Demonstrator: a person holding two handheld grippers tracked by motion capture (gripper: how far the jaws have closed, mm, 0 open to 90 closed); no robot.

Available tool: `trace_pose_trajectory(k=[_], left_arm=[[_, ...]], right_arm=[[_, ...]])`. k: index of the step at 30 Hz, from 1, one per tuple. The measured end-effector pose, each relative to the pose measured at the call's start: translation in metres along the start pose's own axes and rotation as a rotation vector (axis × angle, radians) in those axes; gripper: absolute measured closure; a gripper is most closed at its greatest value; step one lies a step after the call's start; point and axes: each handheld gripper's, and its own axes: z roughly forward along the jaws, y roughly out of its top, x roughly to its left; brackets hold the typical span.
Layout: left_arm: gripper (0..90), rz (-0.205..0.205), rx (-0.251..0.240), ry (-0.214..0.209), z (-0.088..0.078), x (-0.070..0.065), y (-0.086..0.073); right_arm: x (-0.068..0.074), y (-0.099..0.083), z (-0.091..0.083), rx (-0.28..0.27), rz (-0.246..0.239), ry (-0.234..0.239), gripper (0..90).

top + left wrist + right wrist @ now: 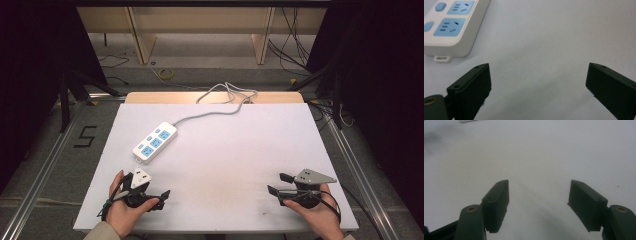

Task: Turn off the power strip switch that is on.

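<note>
High view: power strip [155, 142] laid left of bench [240, 150] centre, long axis diagonal, cord end pointed far-right, near end just beyond left claw [148, 192]. Both claws, right claw [279, 184] included, held apart, empty.

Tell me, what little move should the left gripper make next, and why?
Probably ease the left gripper forward toward the power strip. Its jaws stand wide open with nothing between them, and the strip lies just beyond it on the white table, untouched. The right gripper is open too, but farther away.
</note>
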Motion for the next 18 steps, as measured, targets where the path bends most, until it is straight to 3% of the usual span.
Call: trace_pose_trajectory(k=[5,8,11,17,18], left_arm=[[8.2,0.003,0.026,-0.010,0.0016,-0.0009,-0.0008],[16.2,-0.011,0.038,0.012,0.0016,-0.0039,0.0002],[27.9,-0.015,0.044,0.021,0.0006,-0.0043,0.0016],[65.9,0.007,0.057,0.015,-0.0010,-0.0021,0.0012],[65.9,0.021,0.063,0.012,-0.0019,-0.0019,0.0013]], right_arm=[[0.0009,0.0003,-0.0001,-0.001,0.000,-0.003,34.0],[0.0000,0.0006,-0.0005,-0.003,0.002,-0.012,34.2],[-0.0009,0.0009,-0.0017,-0.008,0.007,-0.018,34.5],[-0.0007,0.0007,-0.0022,-0.007,0.004,-0.020,34.9],[-0.0007,0.0007,-0.0022,-0.007,0.004,-0.020,34.9]])
